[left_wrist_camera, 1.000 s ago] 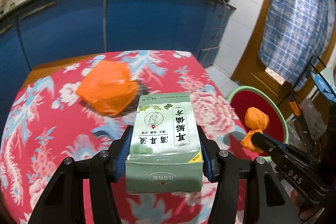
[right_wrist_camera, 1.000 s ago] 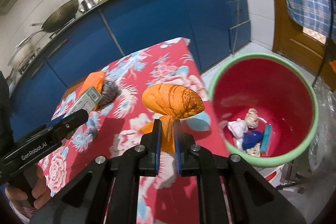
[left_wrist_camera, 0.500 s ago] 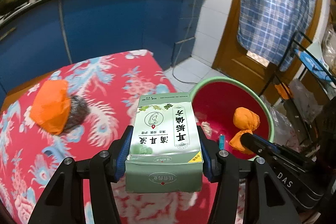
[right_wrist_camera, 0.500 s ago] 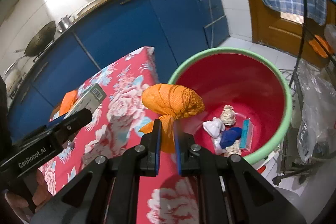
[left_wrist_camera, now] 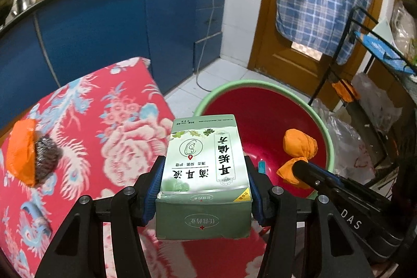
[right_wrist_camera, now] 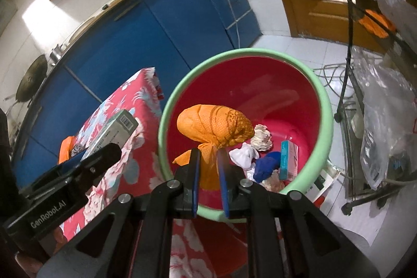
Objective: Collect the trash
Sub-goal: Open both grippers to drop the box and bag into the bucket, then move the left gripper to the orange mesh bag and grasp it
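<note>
Gripping a pale green cardboard medicine box (left_wrist_camera: pixel 204 168) printed with Chinese characters, the left tongs (left_wrist_camera: pixel 204 189) press their blue pads against its two long sides low in the centre of the left wrist view. The box sits level between the pads, its far end reaching over the near rim of a round red plastic basin with a mint-green rim (left_wrist_camera: pixel 260 121) that stands on the tiled floor.

In the right wrist view the right tongs (right_wrist_camera: pixel 208 168) are opening, and the tied tail of an orange knotted mesh bundle (right_wrist_camera: pixel 215 127) still hangs between their blue pads. The bundle's bulging body is above the basin's interior, at frame centre. On the basin's floor (right_wrist_camera: pixel 286 95), right of the bundle, lie crumpled white and beige paper wads (right_wrist_camera: pixel 262 138), a blue crumpled scrap (right_wrist_camera: pixel 267 164) and a small teal carton (right_wrist_camera: pixel 288 159).

At the left of both views stands the worktop, draped in a red floral cloth (left_wrist_camera: pixel 104 127). An orange mesh wrapper (left_wrist_camera: pixel 20 151) lies on it at the far left, touching a dark brown scouring pad (left_wrist_camera: pixel 45 155).
</note>
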Motion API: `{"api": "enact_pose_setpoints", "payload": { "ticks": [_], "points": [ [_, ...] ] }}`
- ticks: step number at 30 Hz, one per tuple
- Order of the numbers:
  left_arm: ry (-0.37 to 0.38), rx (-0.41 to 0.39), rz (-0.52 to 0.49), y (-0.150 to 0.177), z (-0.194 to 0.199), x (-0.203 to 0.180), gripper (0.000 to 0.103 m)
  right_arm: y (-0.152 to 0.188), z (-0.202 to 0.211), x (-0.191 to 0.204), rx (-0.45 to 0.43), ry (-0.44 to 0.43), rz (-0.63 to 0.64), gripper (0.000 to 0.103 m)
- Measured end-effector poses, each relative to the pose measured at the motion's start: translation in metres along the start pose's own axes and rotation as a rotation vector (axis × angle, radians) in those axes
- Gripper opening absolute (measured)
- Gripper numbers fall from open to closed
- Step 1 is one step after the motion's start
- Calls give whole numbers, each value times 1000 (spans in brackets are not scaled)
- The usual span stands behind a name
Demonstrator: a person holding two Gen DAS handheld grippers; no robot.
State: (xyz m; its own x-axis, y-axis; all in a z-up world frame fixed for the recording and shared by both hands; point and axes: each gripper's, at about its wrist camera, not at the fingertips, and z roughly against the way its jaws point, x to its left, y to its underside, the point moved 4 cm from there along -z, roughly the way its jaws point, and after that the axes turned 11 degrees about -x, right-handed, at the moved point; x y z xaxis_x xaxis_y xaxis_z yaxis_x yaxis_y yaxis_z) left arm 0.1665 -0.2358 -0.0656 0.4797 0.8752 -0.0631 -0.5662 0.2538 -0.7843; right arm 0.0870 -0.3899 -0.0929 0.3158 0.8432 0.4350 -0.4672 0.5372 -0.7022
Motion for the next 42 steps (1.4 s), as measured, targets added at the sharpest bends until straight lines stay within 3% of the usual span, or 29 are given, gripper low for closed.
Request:
{"api": "enact_pose_setpoints", "payload": {
  "ticks": [5,7,9,25,34,42],
  "points": [
    [17,30,-11,4,-13,-11,59,1,-4,-17,3,13,-37,21],
    [18,42,-12,5,-16,-14,60,0,-5,-22,8,12,-55,32],
    [16,49,-15,6,-19,-15,61,1,-7,-26,15,5,-77,36],
    [16,27,-1,2,-8,-11,63,-2,3,-28,-7,10,-99,38],
    [-42,-5,43,-1,10,21,63,-2,13,-12,-16,-9,-76,43],
    [-155,-32,103,-5,28,78,64,-2,15,10,-5,-33,-43,45]
  ]
}}
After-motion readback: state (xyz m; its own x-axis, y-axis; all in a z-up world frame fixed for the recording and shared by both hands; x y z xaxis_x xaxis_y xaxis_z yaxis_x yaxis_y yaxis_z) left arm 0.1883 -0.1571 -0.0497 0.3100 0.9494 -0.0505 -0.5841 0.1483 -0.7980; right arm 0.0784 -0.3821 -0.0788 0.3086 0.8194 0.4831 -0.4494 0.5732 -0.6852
